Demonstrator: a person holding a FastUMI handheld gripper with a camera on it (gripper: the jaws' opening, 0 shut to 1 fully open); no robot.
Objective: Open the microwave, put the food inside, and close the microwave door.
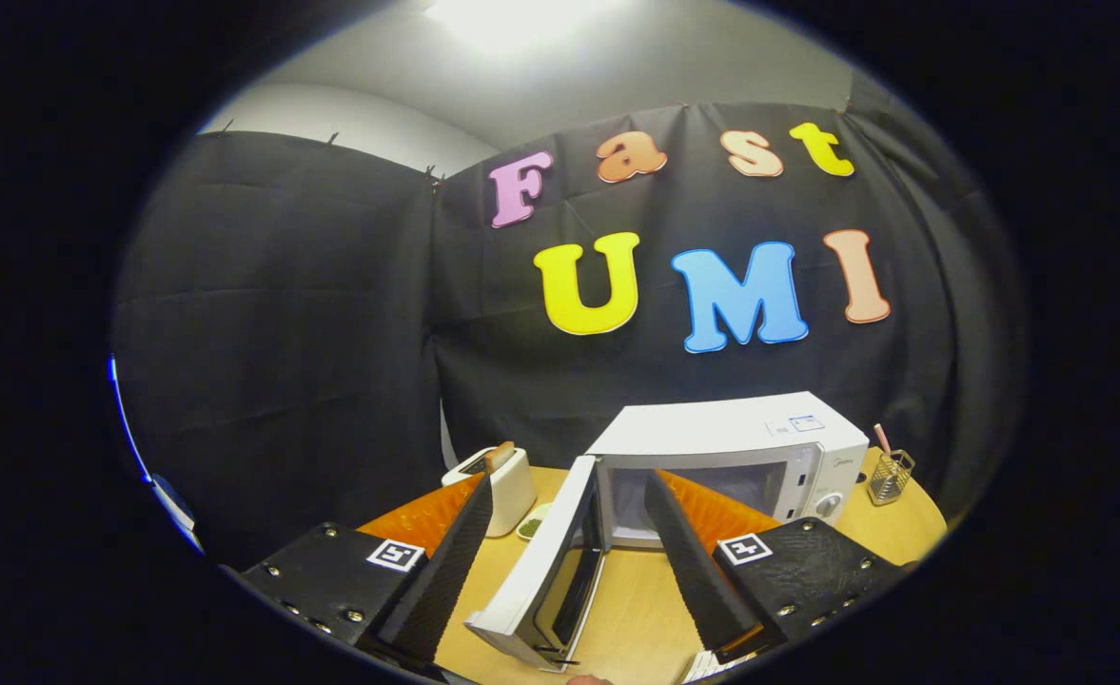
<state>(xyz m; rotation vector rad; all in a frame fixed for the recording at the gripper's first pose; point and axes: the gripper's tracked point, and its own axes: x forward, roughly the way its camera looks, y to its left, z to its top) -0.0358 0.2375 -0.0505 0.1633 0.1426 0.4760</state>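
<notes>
A white microwave [750,447] stands on the wooden table beyond my fingers. Its door [545,571] is swung wide open toward me and sits between my two fingers, touching neither that I can see. The cavity [702,485] looks bare as far as it shows, partly hidden by my right finger. My gripper [569,490] is open, with nothing held. A small dish with green food [531,525] rests on the table left of the door, beside a white toaster.
The white toaster [502,485] with a bread slice sticking up stands left of the microwave. A wire holder with a pink stick [891,474] sits right of the microwave near the round wooden table's [636,609] edge. Black cloth walls close the booth behind.
</notes>
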